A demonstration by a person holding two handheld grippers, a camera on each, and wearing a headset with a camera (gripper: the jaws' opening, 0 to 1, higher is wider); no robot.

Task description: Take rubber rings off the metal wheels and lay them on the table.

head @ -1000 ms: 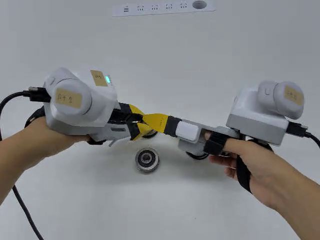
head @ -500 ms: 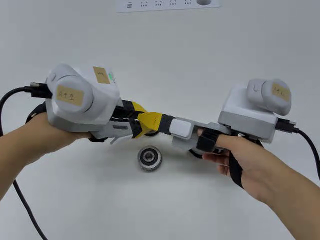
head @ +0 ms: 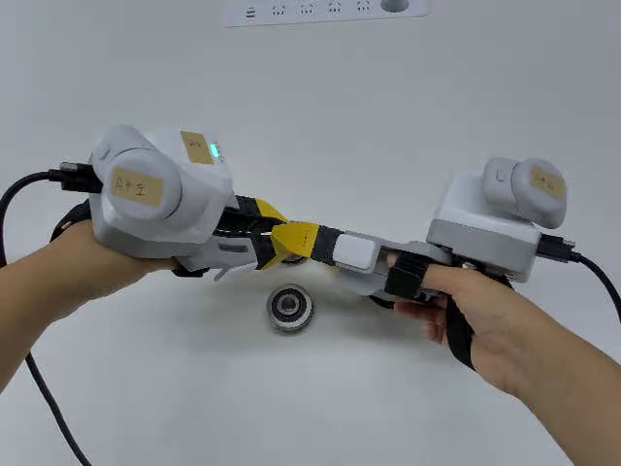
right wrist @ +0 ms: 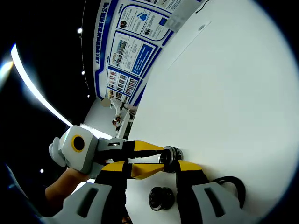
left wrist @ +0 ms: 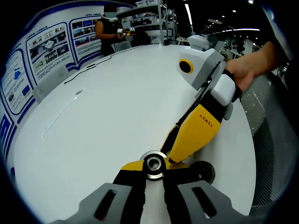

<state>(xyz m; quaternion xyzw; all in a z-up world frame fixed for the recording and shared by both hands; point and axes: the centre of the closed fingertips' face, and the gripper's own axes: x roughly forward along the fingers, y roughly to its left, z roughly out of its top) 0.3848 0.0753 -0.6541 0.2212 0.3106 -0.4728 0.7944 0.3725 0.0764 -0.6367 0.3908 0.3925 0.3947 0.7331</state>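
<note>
My left gripper (left wrist: 154,179) is shut on a small metal wheel (left wrist: 154,165), held above the table. My right gripper (right wrist: 170,167) comes in from the right, and its yellow jaws close in on the rubber ring (right wrist: 171,156) around that wheel's rim. From the head view the two grippers meet jaw to jaw, the left gripper (head: 277,241) pointing right and the right gripper (head: 301,239) pointing left. A second wheel (head: 289,307) with its black ring on stands on the white table (head: 320,116) just below them. A loose black ring (right wrist: 230,185) lies on the table beside my right gripper.
A white power strip (head: 320,10) lies at the table's far edge. Black cables (head: 29,184) trail from both grippers. Poster boards (left wrist: 42,46) and a person (left wrist: 110,28) stand beyond the table, with open table surface all round the work.
My right gripper has shifted a little left, closer against the left one. Both stay locked on the same wheel, and the wheel on the table has not moved.
</note>
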